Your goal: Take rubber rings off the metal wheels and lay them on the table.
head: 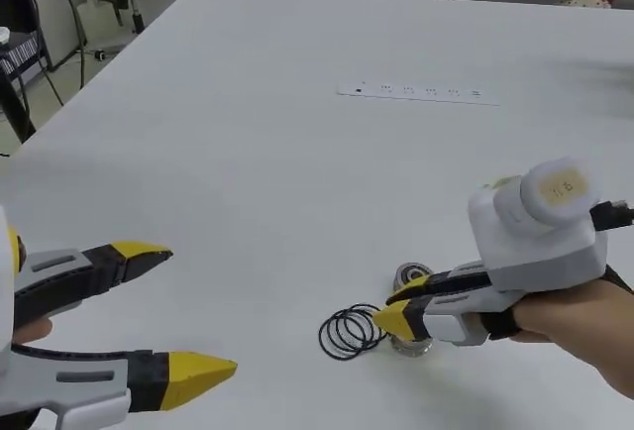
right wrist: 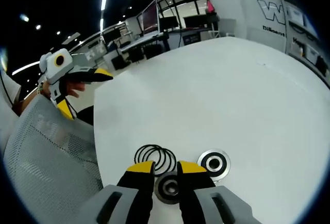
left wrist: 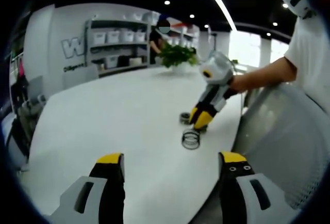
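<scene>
Black rubber rings (head: 349,332) lie heaped on the white table (head: 297,153); the right gripper (right wrist: 166,168) pinches 1 metal wheel (right wrist: 168,187) just beside them; a 2nd wheel (right wrist: 214,162) lies flat nearby; the left gripper (head: 198,309) gapes wide, well apart.

Black rings (right wrist: 154,158) lie just ahead of the right gripper's (right wrist: 166,168) yellow tips. The wheel (right wrist: 167,188) between them is dark grey. The table (head: 248,153) is plain white. The left gripper (head: 203,308) is yellow-tipped, black and grey.
</scene>
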Demonstrator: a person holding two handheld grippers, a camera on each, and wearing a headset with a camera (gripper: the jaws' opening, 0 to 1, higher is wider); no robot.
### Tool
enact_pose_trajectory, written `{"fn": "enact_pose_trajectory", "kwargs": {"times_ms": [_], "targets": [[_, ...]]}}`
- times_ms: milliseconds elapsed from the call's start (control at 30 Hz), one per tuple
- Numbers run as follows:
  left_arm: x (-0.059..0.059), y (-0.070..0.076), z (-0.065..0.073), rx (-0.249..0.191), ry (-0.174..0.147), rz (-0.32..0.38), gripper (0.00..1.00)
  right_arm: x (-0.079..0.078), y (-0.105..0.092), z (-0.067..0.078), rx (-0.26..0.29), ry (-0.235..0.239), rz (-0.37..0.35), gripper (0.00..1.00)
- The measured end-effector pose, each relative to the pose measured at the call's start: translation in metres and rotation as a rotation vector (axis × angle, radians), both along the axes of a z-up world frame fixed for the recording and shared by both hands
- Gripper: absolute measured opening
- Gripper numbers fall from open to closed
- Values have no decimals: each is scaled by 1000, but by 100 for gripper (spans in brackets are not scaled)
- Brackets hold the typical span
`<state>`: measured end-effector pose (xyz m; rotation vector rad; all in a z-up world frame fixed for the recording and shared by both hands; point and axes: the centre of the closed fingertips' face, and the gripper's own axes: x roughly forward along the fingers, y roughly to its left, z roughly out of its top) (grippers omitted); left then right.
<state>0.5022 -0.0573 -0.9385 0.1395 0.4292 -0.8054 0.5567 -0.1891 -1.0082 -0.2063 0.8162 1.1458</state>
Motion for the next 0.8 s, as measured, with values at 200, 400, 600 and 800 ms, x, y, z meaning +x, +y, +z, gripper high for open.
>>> {"fn": "enact_pose_trajectory", "kwargs": {"times_ms": [200,400,600,800], "targets": [[0,1,-1,3,1,0,75,8,-5,7,17,-10,-32,15],[1,1,0,4,0,-1,76,18,-13,18,51,-23,-80,15],[2,-3,2,0,-8,-11,76,18,-16,30,77,-40,-95,16],[-1,-9,4,2,-6,-43,79,12,-19,38,83,-68,-66,25]]}}
